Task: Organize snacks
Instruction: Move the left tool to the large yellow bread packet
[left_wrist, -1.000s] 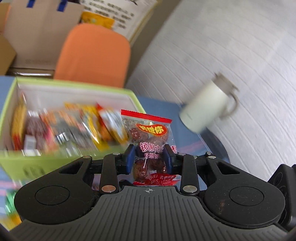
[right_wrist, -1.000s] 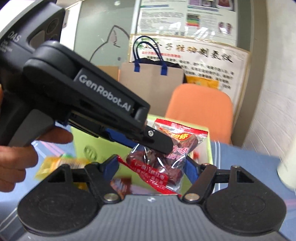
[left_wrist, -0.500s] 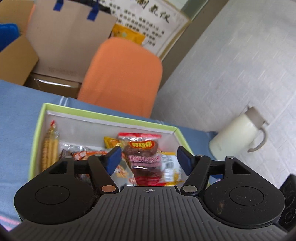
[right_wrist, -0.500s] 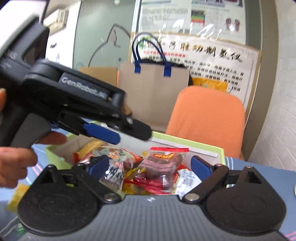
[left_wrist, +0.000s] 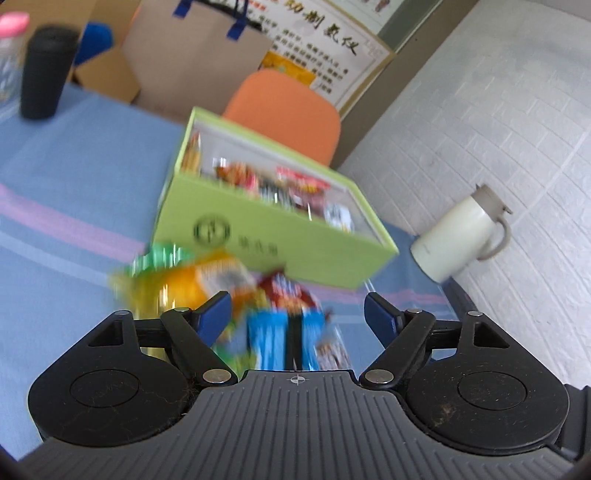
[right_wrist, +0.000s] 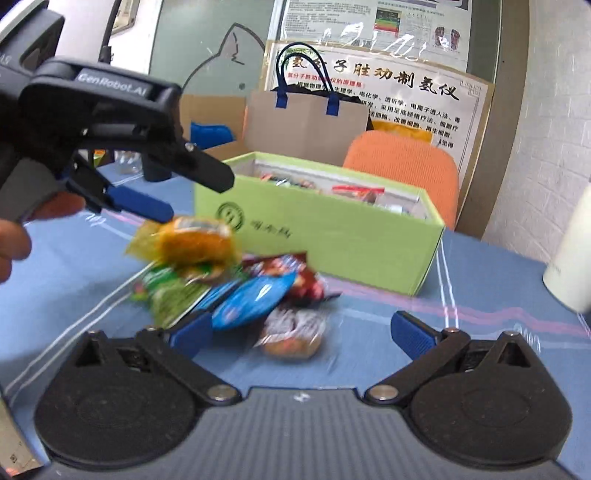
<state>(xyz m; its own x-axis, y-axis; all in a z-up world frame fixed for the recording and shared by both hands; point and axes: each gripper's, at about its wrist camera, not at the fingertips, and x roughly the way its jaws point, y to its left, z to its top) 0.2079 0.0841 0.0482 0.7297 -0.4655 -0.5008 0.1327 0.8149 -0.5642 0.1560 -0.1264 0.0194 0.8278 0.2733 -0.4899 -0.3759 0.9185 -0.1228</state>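
While both claws spread wider, empty | snack pile (right_wrist: 236, 291) lies ahead of box (right_wrist: 332, 240) | blue pack (left_wrist: 284, 339) just ahead of left gripper (left_wrist: 297, 314) | right gripper (right_wrist: 301, 332) nearest brown pack (right_wrist: 291, 332)

Green box (right_wrist: 332, 236): open-topped, lime-green card with a dark round logo on the near wall, white inside. Packed with mixed wrapped snacks, one red-topped packet (right_wrist: 356, 190) at the top. Sits beyond both tongs.

Loose snack pile (right_wrist: 236, 280) on the blue cloth, just in front of the box, ahead of the fingertips. Contents: orange-yellow packet (right_wrist: 192, 240), green packet (right_wrist: 170, 291), blue packet (right_wrist: 255, 295), dark red packet (right_wrist: 295, 273), clear pack of brownish pieces (right_wrist: 291, 332) nearest the right tongs. All motion-blurred; none between pads.
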